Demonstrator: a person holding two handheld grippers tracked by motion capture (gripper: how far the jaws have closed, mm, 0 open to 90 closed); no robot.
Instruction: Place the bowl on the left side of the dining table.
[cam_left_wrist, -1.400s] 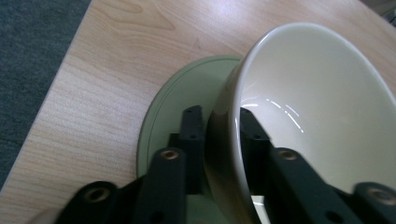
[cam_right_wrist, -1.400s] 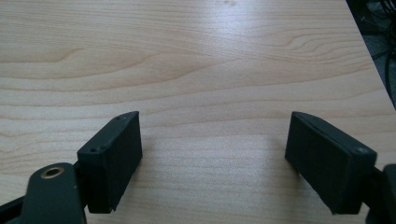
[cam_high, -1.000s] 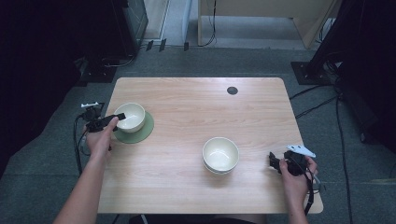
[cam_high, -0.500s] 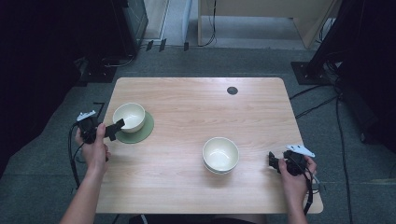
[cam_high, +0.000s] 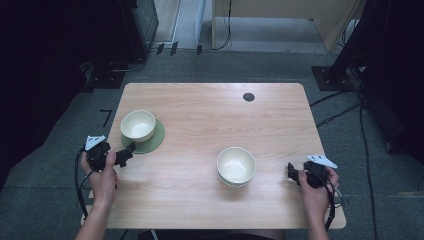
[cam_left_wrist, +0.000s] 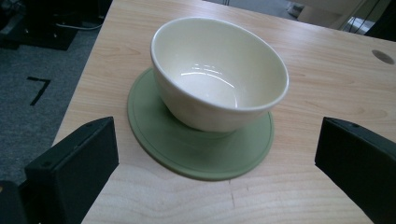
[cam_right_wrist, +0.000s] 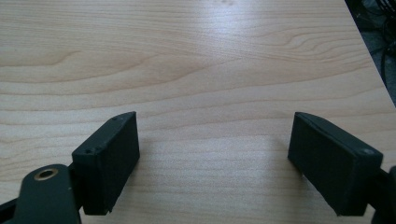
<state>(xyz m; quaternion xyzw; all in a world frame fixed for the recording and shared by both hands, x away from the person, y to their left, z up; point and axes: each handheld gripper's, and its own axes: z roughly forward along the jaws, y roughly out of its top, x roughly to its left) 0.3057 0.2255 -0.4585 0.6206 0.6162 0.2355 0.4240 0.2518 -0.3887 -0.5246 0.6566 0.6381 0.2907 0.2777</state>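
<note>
The cream ceramic bowl (cam_left_wrist: 219, 74) stands upright on a round green coaster (cam_left_wrist: 201, 147), directly ahead of the left gripper (cam_left_wrist: 215, 158) and just beyond its jaw tips. It sits toward the far side of the coaster, leaving a crescent of green bare on the near side. The left gripper has its jaws spread wide, wider than the bowl's body, with nothing between them.

Handling judgement: the bowl appears glazed, rigid and moderately heavy; the smooth, glossy wall is likely slippery and the rim liable to chip if struck. The curved outer wall offers poor purchase across its full width. A more secure hold would pinch the rim, one jaw inside and one outside, at the near edge. The coaster looks thin and flexible and may slide on the table (cam_high: 200, 200) if nudged.

Farther off, a second cream bowl (cam_high: 236, 166) stands to the left of the right gripper (cam_high: 294, 174), well apart from it. The right gripper is likewise spread open and empty, held low over bare wood.
</note>
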